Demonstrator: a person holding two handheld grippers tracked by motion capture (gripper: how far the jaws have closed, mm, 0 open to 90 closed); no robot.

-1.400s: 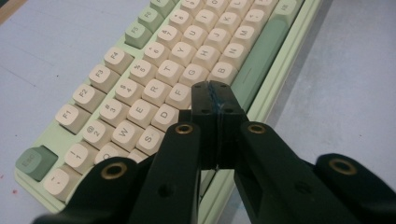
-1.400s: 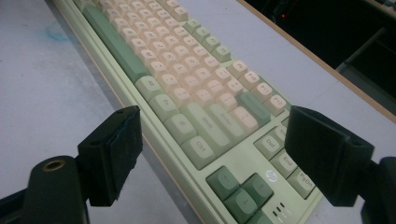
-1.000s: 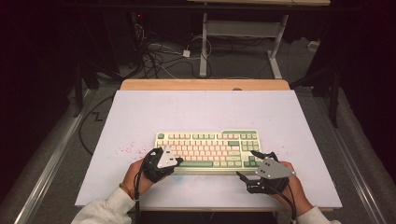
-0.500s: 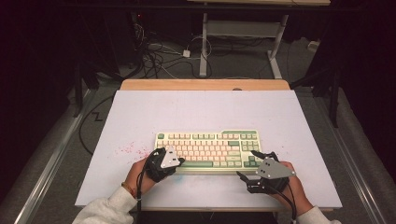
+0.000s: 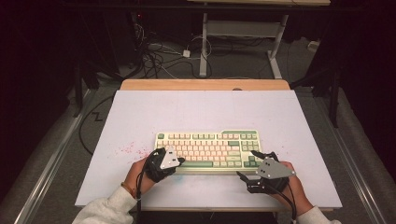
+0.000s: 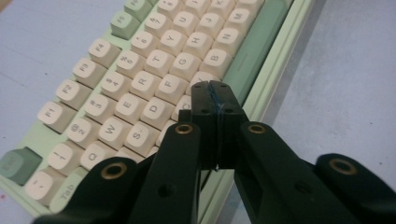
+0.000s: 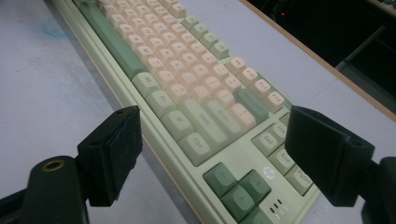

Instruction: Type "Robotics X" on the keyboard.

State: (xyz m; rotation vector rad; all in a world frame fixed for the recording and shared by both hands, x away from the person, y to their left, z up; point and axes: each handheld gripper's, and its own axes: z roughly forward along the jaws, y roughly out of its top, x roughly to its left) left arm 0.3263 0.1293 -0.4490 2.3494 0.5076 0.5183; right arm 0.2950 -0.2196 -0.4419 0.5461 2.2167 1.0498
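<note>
A pale green keyboard (image 5: 208, 144) with cream and green keys lies at the middle front of the white table (image 5: 205, 109). My left gripper (image 5: 180, 161) is shut with nothing between its jaws. Its tips (image 6: 212, 91) sit over the bottom letter row of the keyboard (image 6: 116, 79), just beside the green space bar (image 6: 254, 51); whether they touch a key I cannot tell. My right gripper (image 5: 246, 163) is open and straddles the right front corner of the keyboard (image 7: 187, 79). In the right gripper view the gripper (image 7: 215, 126) has one jaw on each side of the arrow keys (image 7: 238, 186).
Red speckles (image 5: 128, 150) mark the table left of the keyboard. A wooden strip (image 5: 205, 84) runs along the table's far edge. Beyond it, cables (image 5: 159, 56) and the legs of another desk (image 5: 203, 51) stand on the floor. A metal rail (image 5: 46, 163) runs along the left side.
</note>
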